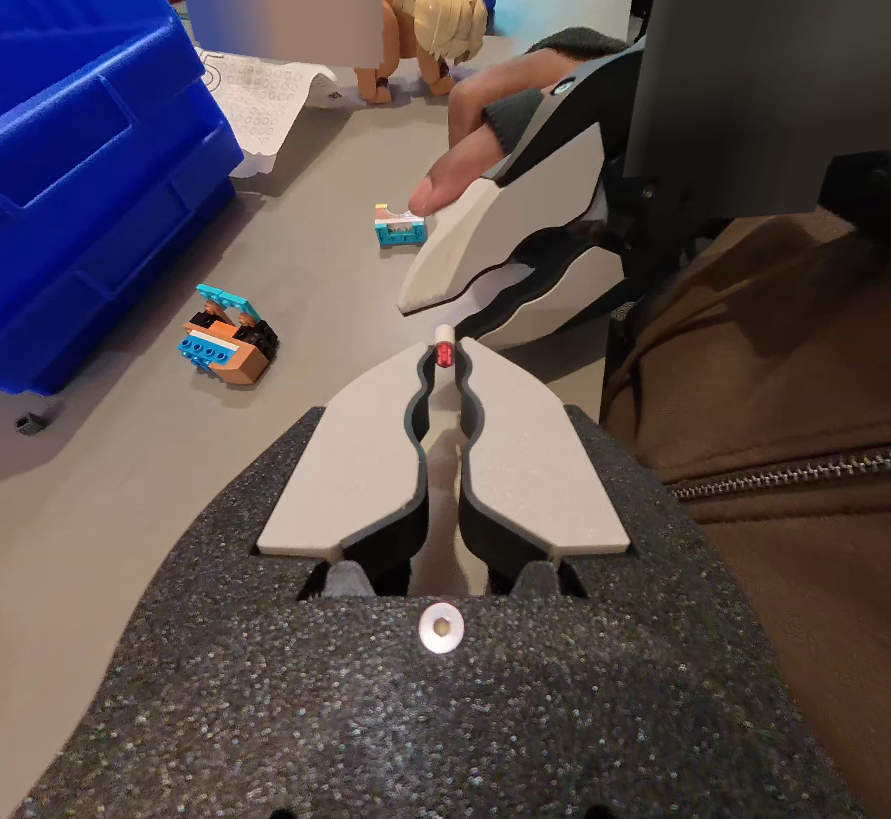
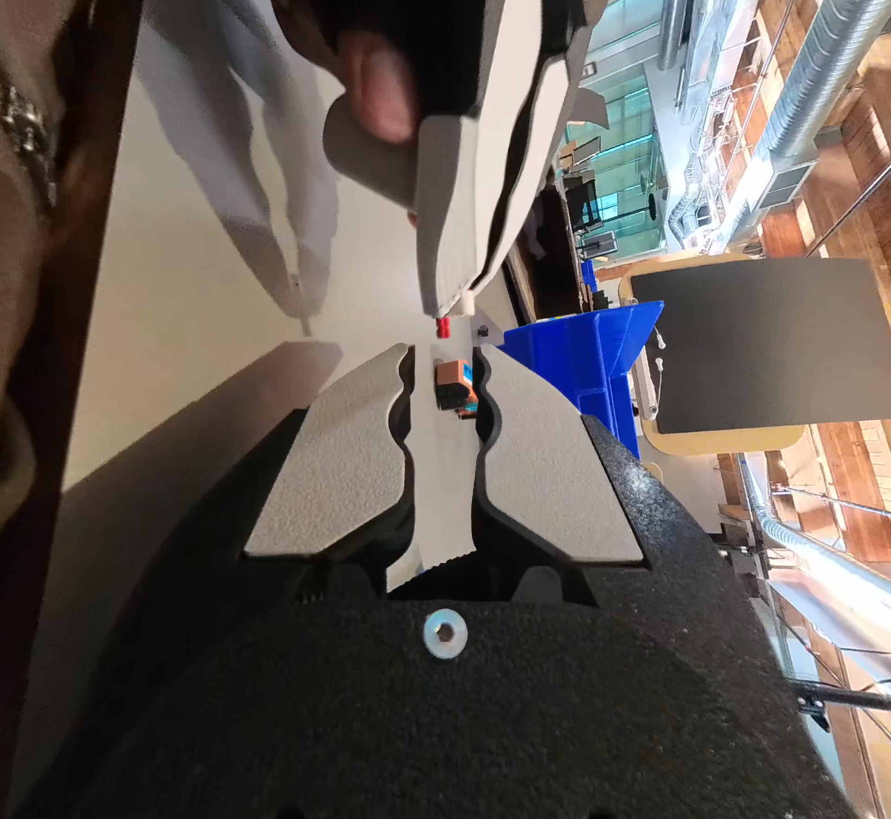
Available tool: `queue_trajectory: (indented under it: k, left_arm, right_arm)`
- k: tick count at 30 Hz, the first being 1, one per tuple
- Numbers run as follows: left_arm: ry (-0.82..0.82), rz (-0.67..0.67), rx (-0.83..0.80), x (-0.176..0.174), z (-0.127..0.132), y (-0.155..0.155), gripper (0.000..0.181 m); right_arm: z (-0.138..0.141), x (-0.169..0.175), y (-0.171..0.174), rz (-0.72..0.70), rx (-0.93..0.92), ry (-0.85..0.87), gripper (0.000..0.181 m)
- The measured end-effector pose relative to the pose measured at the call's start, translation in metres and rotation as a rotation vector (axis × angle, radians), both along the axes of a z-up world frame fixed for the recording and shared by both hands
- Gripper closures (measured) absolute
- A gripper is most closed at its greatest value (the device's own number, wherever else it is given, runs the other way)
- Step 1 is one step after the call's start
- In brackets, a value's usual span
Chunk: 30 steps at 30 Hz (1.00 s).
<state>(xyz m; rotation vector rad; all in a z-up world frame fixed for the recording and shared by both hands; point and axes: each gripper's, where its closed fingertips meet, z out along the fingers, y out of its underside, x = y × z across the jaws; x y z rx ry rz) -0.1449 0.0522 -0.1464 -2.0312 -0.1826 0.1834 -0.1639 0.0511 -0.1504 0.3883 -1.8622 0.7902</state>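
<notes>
We see the left claw (image 1: 443, 352) clenched on a small pin (image 1: 444, 346), white at one end and red at the other, held at its tips above the grey counter (image 1: 144, 482). The right claw (image 2: 443, 352) is released, jaws apart with nothing between them, its tips just beside the pin's red end. Ahead and left of the left claw lies a brick model (image 1: 226, 337) in orange, black and teal; farther ahead sits a smaller teal piece (image 1: 399, 229), under a fingertip. A blue bin (image 1: 96, 144) stands left. A printed sheet (image 1: 260, 106) lies beyond; we leave its writing unread.
</notes>
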Motion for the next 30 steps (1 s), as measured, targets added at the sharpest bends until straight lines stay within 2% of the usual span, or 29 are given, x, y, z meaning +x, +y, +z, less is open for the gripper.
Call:
queue_trajectory:
  k: [6, 22, 30]
  left_arm:
    - [-0.049, 0.002, 0.025, 0.002, -0.003, 0.004, 0.174]
    - [0.016, 0.113, 0.01, -0.005, -0.005, 0.009, 0.174]
    - [0.016, 0.159, 0.044, -0.008, -0.003, 0.01, 0.174]
  right_arm:
    - [0.002, 0.0, 0.0, -0.008, -0.013, 0.006, 0.163]
    - [-0.001, -0.012, 0.0, -0.117, 0.021, 0.045, 0.163]
    - [-0.004, -0.013, 0.0, -0.149, 0.063, 0.084, 0.177]
